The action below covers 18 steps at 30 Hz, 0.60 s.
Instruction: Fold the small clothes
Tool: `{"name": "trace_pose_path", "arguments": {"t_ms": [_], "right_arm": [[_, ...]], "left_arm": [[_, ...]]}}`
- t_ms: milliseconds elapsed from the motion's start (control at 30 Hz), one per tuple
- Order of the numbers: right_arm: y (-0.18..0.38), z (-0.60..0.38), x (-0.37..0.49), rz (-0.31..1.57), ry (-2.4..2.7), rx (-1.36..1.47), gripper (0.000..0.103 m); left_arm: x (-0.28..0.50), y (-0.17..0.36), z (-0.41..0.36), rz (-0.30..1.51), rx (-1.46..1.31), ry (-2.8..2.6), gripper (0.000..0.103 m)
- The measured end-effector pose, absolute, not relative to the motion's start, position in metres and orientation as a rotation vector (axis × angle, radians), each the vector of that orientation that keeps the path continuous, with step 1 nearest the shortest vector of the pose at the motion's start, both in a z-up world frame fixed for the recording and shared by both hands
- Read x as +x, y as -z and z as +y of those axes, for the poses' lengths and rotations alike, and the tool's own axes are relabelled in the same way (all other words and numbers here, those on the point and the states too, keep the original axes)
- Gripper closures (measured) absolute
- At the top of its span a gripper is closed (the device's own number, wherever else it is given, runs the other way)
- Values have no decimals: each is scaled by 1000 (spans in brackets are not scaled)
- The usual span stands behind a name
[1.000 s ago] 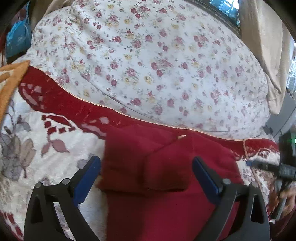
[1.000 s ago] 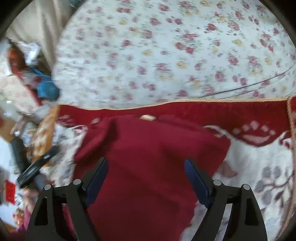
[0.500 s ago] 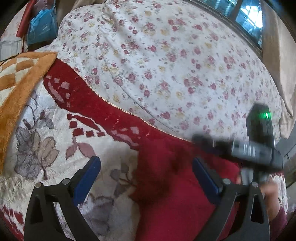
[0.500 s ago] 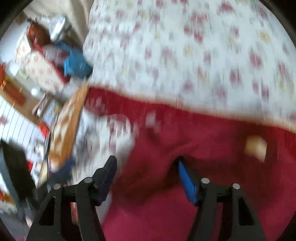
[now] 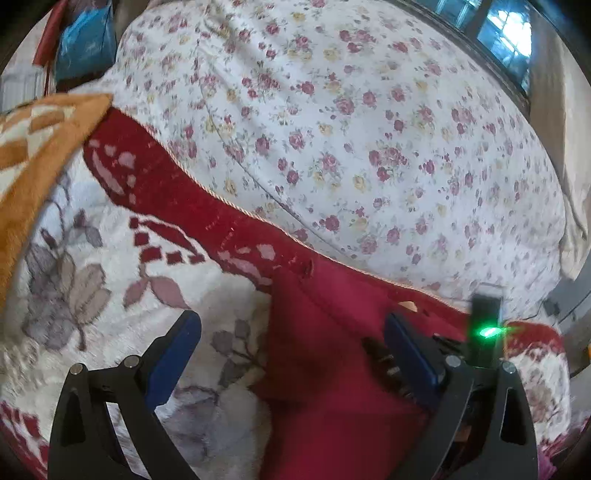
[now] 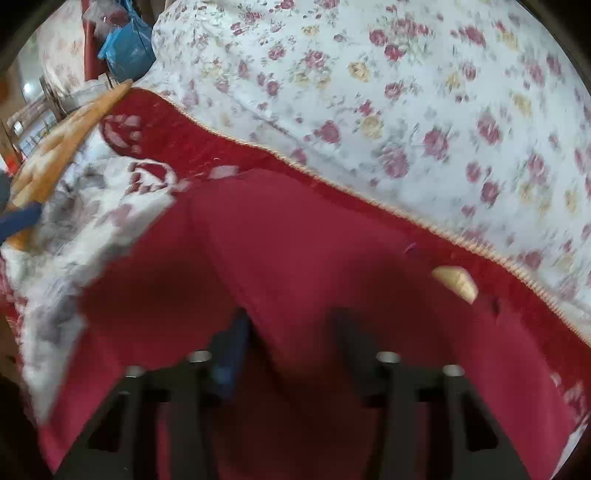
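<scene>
A dark red small garment (image 5: 325,350) lies on a white blanket with a leaf pattern (image 5: 92,288); a tan label (image 6: 456,282) shows at its collar. My left gripper (image 5: 291,347) is open, its fingers wide apart over the garment's left edge and the blanket. My right gripper (image 6: 286,332) has its jaws drawn close together around a raised fold of the red garment (image 6: 288,251), which drapes over its fingers and hides the tips. The right gripper's body, with a green light, also shows in the left wrist view (image 5: 484,332) at the garment's right side.
A red border with cord trim (image 5: 166,184) edges the blanket. Beyond it lies a white floral quilt (image 5: 351,129). An orange and white checked cloth (image 5: 33,147) sits at the left. A blue bag (image 5: 86,42) and a window (image 5: 498,33) are at the back.
The right gripper has moved in from the right, narrowed its jaws and taken a fold of the red garment. The left gripper stays open and has shifted left of the garment.
</scene>
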State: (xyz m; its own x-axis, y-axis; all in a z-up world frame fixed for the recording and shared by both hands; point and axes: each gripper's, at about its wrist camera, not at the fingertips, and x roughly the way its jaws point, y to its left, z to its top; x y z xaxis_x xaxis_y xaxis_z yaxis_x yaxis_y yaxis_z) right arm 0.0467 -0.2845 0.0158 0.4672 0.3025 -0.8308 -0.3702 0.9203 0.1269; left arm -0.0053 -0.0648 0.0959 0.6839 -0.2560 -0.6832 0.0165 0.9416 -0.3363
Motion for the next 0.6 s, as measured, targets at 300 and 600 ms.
{"name": "trace_pose_path", "arguments": {"t_ms": [300, 600], "right_arm": [[-44, -294, -13, 985, -493, -38, 73], [-73, -421, -113, 887, -113, -19, 22]], "left_arm": [[-4, -98, -60, 773, -359, 124, 5], [1, -65, -116, 881, -189, 175, 4]]}}
